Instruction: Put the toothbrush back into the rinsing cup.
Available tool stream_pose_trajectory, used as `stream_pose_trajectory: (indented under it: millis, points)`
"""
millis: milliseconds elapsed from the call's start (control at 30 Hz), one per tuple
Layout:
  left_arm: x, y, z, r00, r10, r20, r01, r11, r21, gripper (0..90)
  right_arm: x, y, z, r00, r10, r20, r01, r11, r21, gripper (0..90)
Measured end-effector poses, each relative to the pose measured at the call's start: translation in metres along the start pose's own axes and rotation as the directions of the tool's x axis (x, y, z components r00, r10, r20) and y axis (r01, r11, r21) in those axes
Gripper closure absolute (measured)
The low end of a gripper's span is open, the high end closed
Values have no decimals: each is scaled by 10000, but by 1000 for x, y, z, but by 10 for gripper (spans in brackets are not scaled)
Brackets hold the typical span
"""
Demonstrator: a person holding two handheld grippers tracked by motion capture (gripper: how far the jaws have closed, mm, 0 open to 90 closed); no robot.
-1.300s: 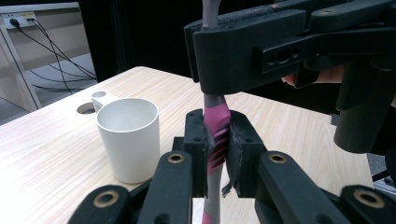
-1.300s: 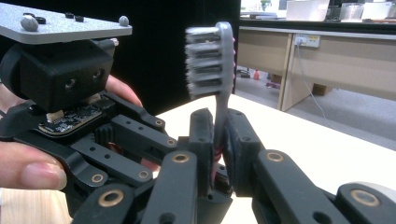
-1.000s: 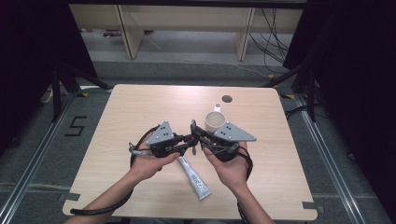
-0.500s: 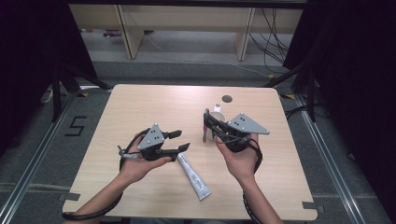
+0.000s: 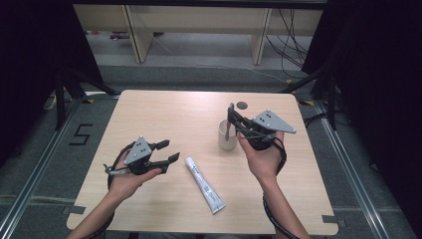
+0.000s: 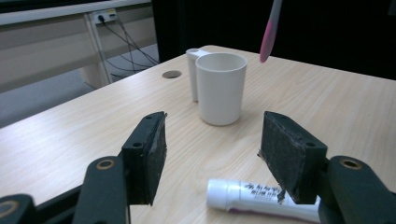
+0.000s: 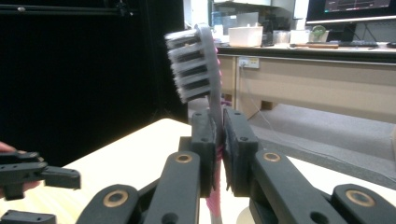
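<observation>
Pink-handled toothbrush, grey-white bristles

Tube left of, before cup

Parted fingers frame a white mug, toothpaste tube below, pink handle above.

The left tongs sit low at about eight o'clock on the bench, held level in the left hand and pointing toward three o'clock. Their jaws have just been opening and stand wide with nothing between them. The right tongs, at about two o'clock, are raised in the right hand, jaws clamped together and pointing up.
</observation>
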State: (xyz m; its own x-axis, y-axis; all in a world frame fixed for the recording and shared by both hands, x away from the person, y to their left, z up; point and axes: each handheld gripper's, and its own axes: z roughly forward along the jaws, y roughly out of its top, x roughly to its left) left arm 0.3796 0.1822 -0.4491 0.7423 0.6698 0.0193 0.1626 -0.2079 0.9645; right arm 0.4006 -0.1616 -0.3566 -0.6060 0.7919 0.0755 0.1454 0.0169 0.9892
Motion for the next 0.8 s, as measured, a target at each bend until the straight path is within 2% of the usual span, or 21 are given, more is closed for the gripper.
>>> stream_pose_trajectory:
  millis: [133,167,267,333,367,400,433,467,500,567,633,800]
  points:
    - [6,-13,-7,9987,-426,-283,426,9991,-17,403,-4,2,2,9998,-155,139,156,9999,-46,842]
    - [7,-17,-8,9982,-469,-361,469,9989,7,402,-4,2,3,9999,-39,98,40,10000,-54,842]
    - [11,-27,-12,9951,-805,-573,804,9968,-45,401,-8,4,4,9997,-110,195,112,9999,-86,841]
    - [13,-30,-14,9933,-861,-769,867,9962,39,401,-11,6,4,9993,-241,303,245,9996,-135,842]
    - [14,-33,-15,9915,-968,-864,968,9953,-41,401,-10,6,4,9997,-23,251,25,10000,-84,842]
    - [14,-34,-16,9904,-1024,-930,1019,9947,-104,401,-12,7,5,9996,-100,282,105,9998,-160,842]
    - [15,-36,-16,9890,-1067,-1028,1057,9943,-152,401,-14,9,5,9988,-257,409,266,9994,-223,842]
    - [15,-38,-17,9881,-1081,-1092,1066,9941,-194,400,-14,9,6,9993,-64,363,71,9998,-185,842]
    - [16,-41,-16,9874,-1164,-1074,1131,9929,-366,400,-16,10,6,9991,-125,413,132,9998,-177,842]
    - [16,-43,-17,9850,-1185,-1252,1151,9928,-340,401,-18,11,8,9990,11,455,-1,9997,-229,842]
    - [17,-47,-17,9837,-1215,-1324,1167,9922,-437,401,-20,13,9,9989,-90,463,103,9996,-265,842]
    - [19,-54,-15,9844,-1121,-1356,1063,9931,-495,404,-27,18,14,9979,-153,628,178,9990,-401,841]
